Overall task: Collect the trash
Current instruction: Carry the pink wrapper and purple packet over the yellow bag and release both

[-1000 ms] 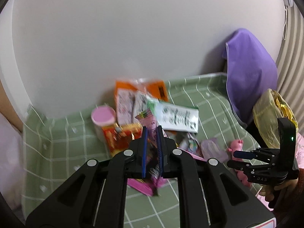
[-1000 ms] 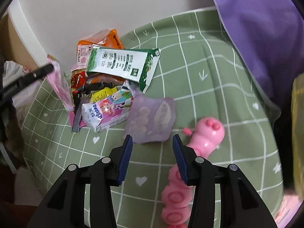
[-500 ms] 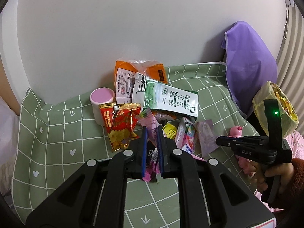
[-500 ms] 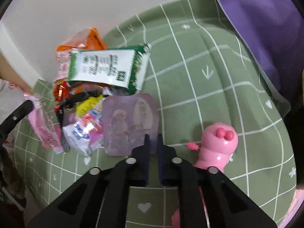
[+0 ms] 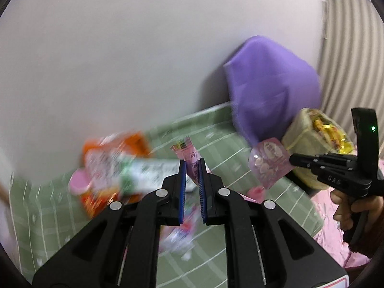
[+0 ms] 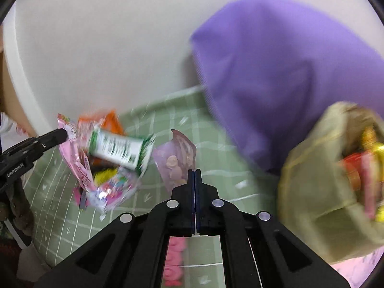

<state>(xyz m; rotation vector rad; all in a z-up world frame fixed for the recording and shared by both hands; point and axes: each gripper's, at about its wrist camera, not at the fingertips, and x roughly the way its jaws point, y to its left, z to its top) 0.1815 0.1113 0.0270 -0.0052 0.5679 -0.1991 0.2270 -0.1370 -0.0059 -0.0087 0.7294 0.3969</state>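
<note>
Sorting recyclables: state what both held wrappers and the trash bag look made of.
Pink wrapper in the left claw: glossy plastic film, crimped end. Lilac wrapper in the right claw: translucent plastic, contents showing through. Trash bag: thin translucent yellowish plastic, probably.

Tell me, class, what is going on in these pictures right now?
A person is clearing snack litter off a green checked tablecloth. The left gripper pinches a pink plastic wrapper. The right gripper is shut on a translucent purple packet, lifted beside an open yellowish trash bag. More wrappers lie piled by the wall.
</note>
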